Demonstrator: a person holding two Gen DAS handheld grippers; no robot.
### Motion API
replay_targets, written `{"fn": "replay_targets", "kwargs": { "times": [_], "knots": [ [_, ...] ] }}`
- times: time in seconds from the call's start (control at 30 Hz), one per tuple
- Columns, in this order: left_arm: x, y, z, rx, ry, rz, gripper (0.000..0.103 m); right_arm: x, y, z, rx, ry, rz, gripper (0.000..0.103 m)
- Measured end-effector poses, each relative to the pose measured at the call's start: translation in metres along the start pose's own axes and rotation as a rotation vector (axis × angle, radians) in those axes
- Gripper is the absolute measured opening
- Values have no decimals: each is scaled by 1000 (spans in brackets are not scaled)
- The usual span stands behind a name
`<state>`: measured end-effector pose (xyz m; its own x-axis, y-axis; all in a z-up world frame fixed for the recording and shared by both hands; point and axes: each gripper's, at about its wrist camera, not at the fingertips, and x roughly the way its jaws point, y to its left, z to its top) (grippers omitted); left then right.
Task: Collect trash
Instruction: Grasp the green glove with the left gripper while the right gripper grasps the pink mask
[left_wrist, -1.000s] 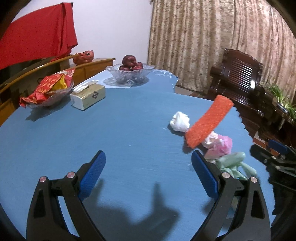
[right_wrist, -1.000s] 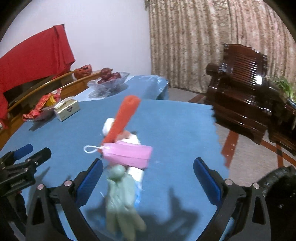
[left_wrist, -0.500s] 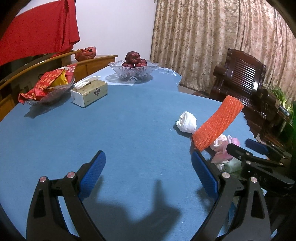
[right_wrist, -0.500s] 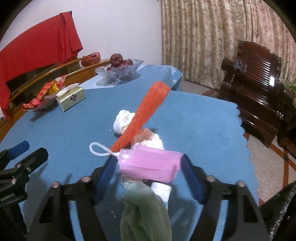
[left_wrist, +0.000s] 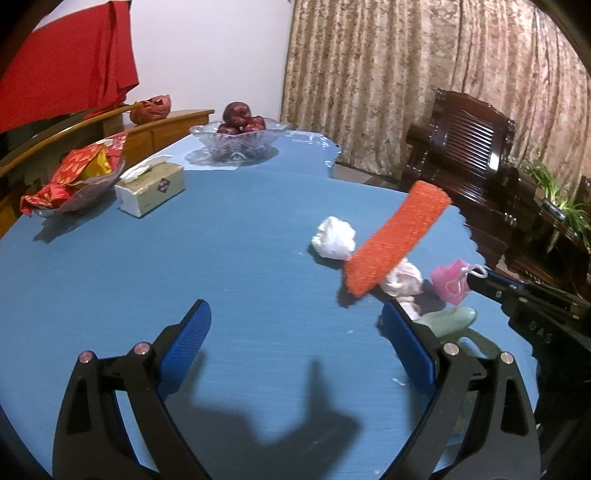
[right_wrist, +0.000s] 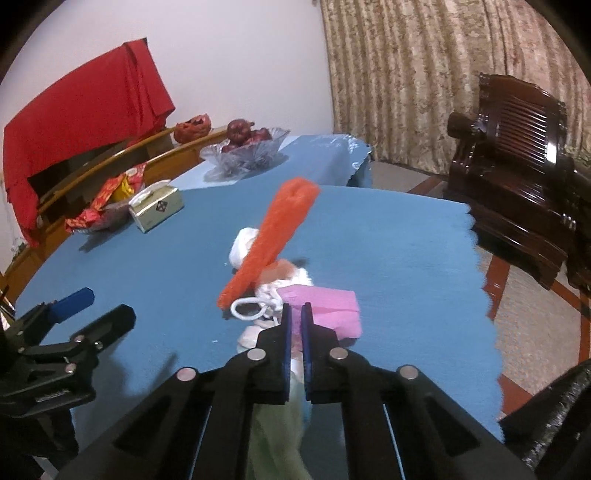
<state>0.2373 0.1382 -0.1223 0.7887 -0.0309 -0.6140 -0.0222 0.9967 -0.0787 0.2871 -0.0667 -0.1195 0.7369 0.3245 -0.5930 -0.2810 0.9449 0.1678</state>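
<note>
Blue pads of the left gripper (left_wrist: 295, 343) spread wide over bare tablecloth (left_wrist: 221, 258), then the white tissue wad (left_wrist: 334, 238), orange foam strip (left_wrist: 395, 240), and rightmost the right gripper (right_wrist: 294, 314) pinched onto the pink mask (right_wrist: 325, 306) near the table edge — light, floppy, best nipped mid-fold.

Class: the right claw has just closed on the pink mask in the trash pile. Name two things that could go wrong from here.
1. The right claw pinches only the edge of the pink mask, so it might slip out on lifting.
2. The orange foam net leans over the pile beside the mask; pulling the mask away could topple it.
</note>
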Motion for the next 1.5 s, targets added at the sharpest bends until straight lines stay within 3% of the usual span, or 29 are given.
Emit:
{"fn": "replay_targets", "kwargs": {
  "times": [0.33,0.53,0.63,0.7,0.77,0.87,1.17,1.5],
  "knots": [
    [9,-51,-6,47,32,-97,91,-28,-39,-14,54,-1,-40,5],
    [13,-71,-10,75,42,-118,91,-22,-51,-28,86,63,-23,5],
    [14,-66,-10,69,45,-100,91,-19,-49,-34,84,86,-13,13],
    [14,-60,-10,61,45,-85,91,-22,-48,-38,83,94,-14,26],
    [15,-53,-10,50,49,-69,91,-25,-45,-41,85,102,-17,50],
    [15,-45,-10,38,53,-57,91,-31,-40,-47,70,114,-25,57],
    [12,-43,-16,41,52,-63,91,-41,-36,-53,69,104,-57,58],
    [15,-32,-14,34,51,-38,91,7,-45,-39,100,126,-95,58]
  ]
}}
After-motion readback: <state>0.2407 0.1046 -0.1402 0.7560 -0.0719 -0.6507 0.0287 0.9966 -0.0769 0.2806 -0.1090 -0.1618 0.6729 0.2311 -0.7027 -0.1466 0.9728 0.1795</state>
